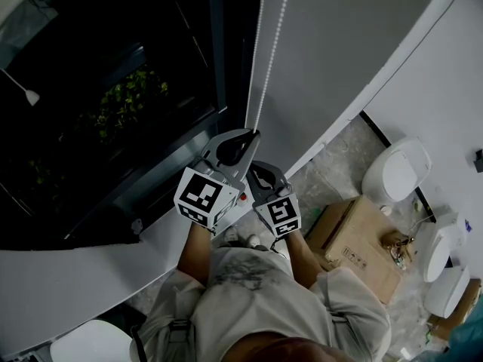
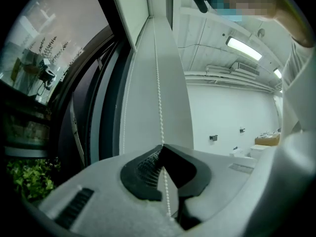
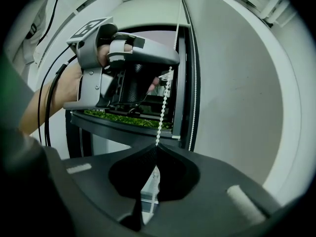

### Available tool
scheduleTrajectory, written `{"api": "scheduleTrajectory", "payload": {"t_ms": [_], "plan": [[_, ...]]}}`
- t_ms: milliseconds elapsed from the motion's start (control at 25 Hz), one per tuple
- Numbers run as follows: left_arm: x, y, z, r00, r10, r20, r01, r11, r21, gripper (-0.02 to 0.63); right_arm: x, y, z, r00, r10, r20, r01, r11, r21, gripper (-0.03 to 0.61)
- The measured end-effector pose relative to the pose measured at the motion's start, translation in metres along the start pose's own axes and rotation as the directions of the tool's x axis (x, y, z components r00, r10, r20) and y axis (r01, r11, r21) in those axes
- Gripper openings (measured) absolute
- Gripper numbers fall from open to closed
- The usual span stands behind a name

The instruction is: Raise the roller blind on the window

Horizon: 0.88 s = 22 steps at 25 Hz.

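A white bead chain (image 1: 262, 44) hangs in two strands beside the dark window (image 1: 113, 89). My left gripper (image 1: 252, 135) is shut on one strand, which passes between its pads at the jaw tips (image 2: 162, 147) and runs on upward (image 2: 158, 83). Just below it, my right gripper (image 1: 257, 169) is shut on the same strand (image 3: 156, 144). In the right gripper view the left gripper (image 3: 123, 68) sits above, with a hand around it. The white roller blind (image 3: 148, 14) covers only the top of the window opening.
A white sill (image 1: 90, 277) runs under the window, with green plants (image 1: 128, 100) outside the glass. On the floor to the right are a cardboard box (image 1: 358, 240) and white ceramic fixtures (image 1: 396, 172). A white wall (image 1: 339, 44) stands right of the chain.
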<state>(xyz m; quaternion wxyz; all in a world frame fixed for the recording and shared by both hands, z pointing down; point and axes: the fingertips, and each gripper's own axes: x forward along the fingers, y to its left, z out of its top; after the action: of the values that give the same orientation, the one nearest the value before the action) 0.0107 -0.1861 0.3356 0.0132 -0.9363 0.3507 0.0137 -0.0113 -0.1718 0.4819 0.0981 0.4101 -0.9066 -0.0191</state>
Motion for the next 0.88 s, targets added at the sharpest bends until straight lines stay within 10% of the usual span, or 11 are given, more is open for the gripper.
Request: {"api": "scheduleTrajectory", "payload": {"t_ms": [880], "plan": [[0.000, -0.002, -0.085, 0.992, -0.007, -0.126, -0.006, 0.995, -0.103, 0.011, 0.008, 0.009, -0.083, 0.985, 0.028, -0.169, -0.021, 0.999, 0.044, 0.011]]}}
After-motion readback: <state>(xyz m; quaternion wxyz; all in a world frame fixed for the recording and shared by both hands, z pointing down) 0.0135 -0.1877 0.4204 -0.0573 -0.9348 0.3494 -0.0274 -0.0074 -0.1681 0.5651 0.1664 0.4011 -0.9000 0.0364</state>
